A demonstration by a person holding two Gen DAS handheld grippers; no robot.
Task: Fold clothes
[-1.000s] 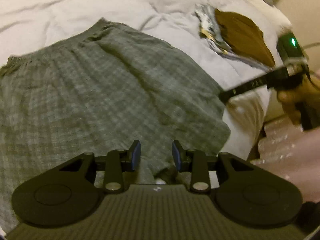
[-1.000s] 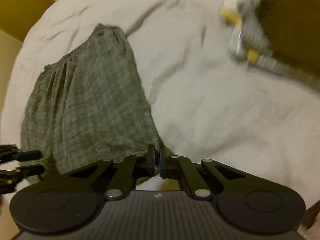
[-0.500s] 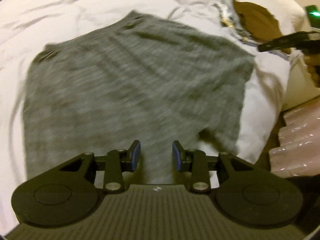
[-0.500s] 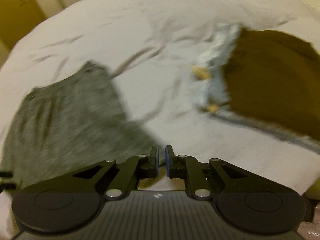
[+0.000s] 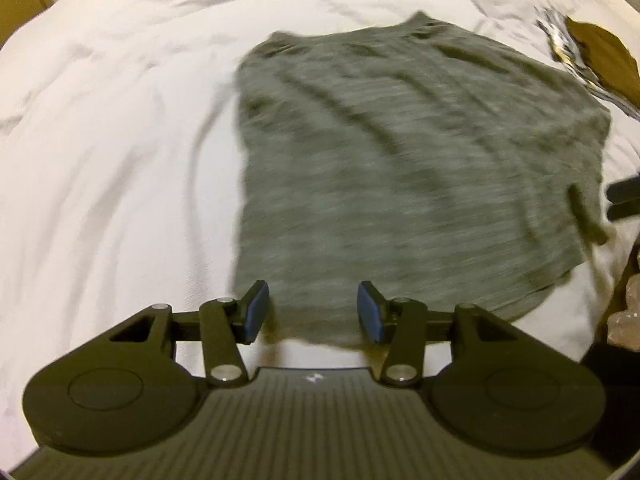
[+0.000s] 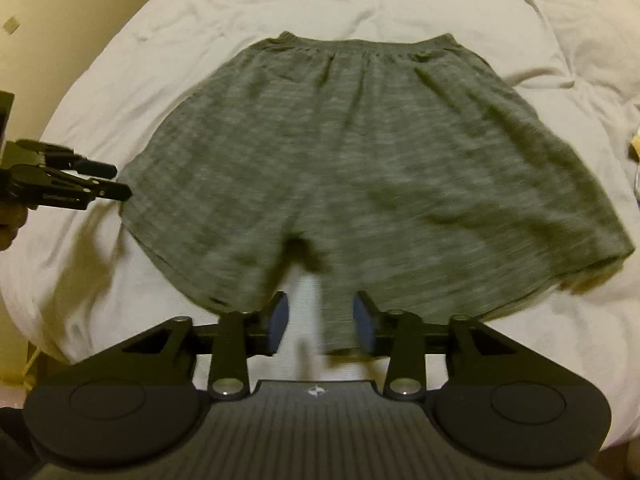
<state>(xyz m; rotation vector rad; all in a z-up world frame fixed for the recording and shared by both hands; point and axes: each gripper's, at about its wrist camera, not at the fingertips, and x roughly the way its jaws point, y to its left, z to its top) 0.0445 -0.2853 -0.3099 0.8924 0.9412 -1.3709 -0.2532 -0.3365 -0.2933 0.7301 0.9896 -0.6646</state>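
Note:
Grey checked shorts (image 6: pixel 360 168) lie spread flat on the white bed (image 6: pixel 460 4), waistband (image 6: pixel 368 46) at the far side and both leg hems toward me. My right gripper (image 6: pixel 320 322) hovers open over the crotch gap at the near hem, holding nothing. In the left wrist view the shorts (image 5: pixel 400 168) stretch away to the right. My left gripper (image 5: pixel 314 312) is open above their near hem corner, with nothing in it. The left gripper (image 6: pixel 116 180) also shows in the right wrist view, just left of the left leg hem.
A brown garment (image 5: pixel 604 62) on a patterned folded one (image 5: pixel 560 44) lies at the far right of the bed. The right gripper's fingers (image 5: pixel 624 196) poke in at the right edge. The bed edge drops away at the right and near side. White sheet spreads to the left.
The right gripper opened and swung back to face the shorts squarely. The left gripper stayed open and shifted left, so the shorts now lie further right in its view.

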